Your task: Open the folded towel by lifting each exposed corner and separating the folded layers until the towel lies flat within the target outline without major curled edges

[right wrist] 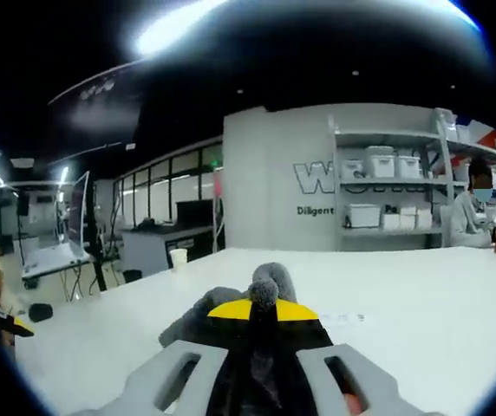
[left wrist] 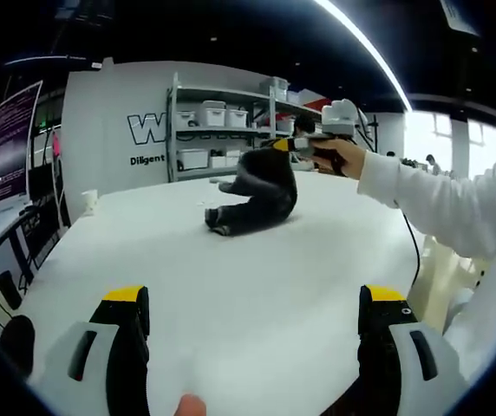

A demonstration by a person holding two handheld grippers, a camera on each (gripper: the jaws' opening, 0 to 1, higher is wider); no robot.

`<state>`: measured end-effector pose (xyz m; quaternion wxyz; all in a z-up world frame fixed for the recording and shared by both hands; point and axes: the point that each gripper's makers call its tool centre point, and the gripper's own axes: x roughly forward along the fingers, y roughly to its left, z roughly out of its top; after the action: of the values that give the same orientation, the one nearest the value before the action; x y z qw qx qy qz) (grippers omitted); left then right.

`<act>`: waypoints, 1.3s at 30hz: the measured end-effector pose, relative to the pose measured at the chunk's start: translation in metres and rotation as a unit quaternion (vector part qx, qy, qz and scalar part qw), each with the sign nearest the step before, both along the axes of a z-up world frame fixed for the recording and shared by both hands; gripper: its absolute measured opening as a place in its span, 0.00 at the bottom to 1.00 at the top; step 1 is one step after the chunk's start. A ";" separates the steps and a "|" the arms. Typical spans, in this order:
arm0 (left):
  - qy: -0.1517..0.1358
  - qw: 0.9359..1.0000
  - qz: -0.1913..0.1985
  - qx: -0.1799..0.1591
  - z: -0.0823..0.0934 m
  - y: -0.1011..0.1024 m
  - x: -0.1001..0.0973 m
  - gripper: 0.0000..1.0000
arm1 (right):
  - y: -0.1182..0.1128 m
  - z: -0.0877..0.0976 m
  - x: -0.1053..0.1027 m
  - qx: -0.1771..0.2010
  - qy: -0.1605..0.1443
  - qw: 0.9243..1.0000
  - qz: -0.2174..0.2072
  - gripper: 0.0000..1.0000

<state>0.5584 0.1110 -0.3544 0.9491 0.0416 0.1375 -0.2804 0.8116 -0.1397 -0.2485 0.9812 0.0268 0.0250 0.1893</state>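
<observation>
Your right gripper (right wrist: pixel 263 310): jaws clamped on dark grey fabric towel (left wrist: pixel 257 198), lifted at 12 o'clock | your left gripper (left wrist: pixel 255 305): jaws apart over white table (left wrist: pixel 231 286)

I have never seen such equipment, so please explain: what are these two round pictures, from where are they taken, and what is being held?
A person holds one hand-operated, two-jaw gripper in each hand; each carries a fisheye camera looking along its jaws. In the left gripper view, the left gripper, with grey, yellow-tipped jaws, is open over the white table. Farther off, a hand in a white sleeve lifts one end of the dark grey towel with the right gripper; the other end rests on the table. In the right gripper view, that gripper is shut on the towel.
</observation>
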 end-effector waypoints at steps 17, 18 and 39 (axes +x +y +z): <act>0.002 1.000 -0.019 0.008 -0.002 -0.018 -0.005 1.00 | -0.076 -0.021 -0.003 0.018 0.010 0.998 -0.066 0.00; 0.003 1.000 -0.019 0.009 -0.003 -0.018 -0.005 1.00 | -0.080 -0.025 -0.003 0.014 0.011 0.997 -0.071 0.00; 0.011 0.999 -0.027 0.014 -0.008 -0.027 -0.002 1.00 | -0.187 -0.135 -0.001 -0.002 0.137 0.974 -0.180 0.01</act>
<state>0.5563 0.0837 -0.3627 0.9389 0.0556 0.1511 -0.3041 0.8109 -0.3270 -0.3837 0.9865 0.0544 0.1542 0.0044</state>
